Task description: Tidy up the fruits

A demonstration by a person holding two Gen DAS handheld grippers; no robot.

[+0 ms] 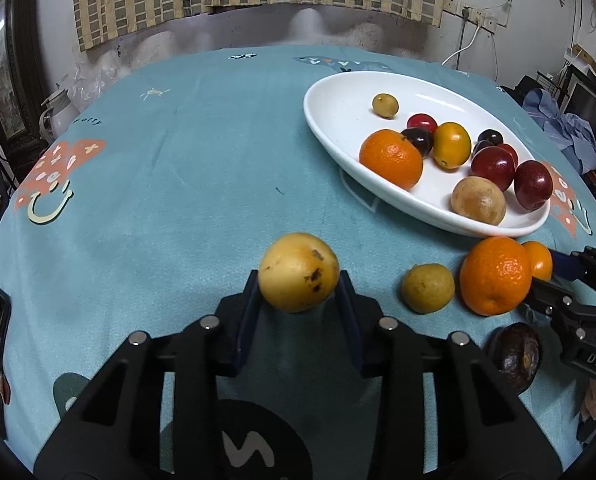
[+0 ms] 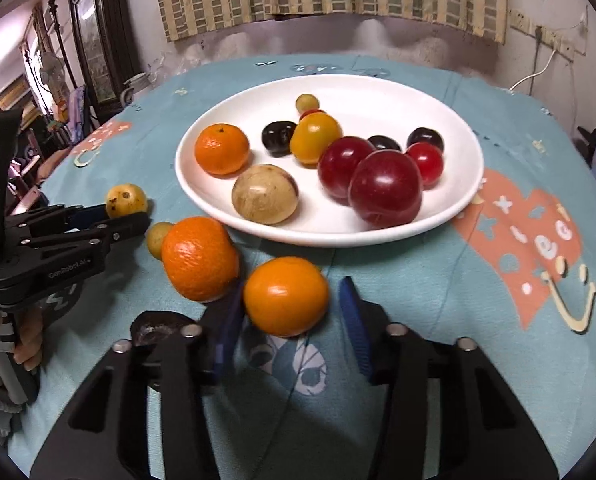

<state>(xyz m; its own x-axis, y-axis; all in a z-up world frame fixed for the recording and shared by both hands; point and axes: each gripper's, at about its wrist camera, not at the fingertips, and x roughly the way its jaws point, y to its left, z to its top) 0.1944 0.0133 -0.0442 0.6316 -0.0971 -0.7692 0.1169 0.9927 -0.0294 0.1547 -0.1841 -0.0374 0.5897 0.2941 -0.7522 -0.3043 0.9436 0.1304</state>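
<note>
Left wrist view: my left gripper (image 1: 298,284) clamps a spotted yellow fruit (image 1: 298,271) on the table (image 1: 170,208). My right gripper (image 2: 286,312) brackets a small orange fruit (image 2: 285,297), left pad touching, right pad just clear, near the white plate (image 2: 450,216)

Left gripper (image 1: 298,276) pitched down toward the table, both blue pads against a yellow fruit (image 1: 298,271), a person's hand (image 2: 26,340) on the handle. Right gripper (image 2: 288,300) also angled down: left pad touches a small orange fruit (image 2: 285,296), right pad just clear of it.
</note>
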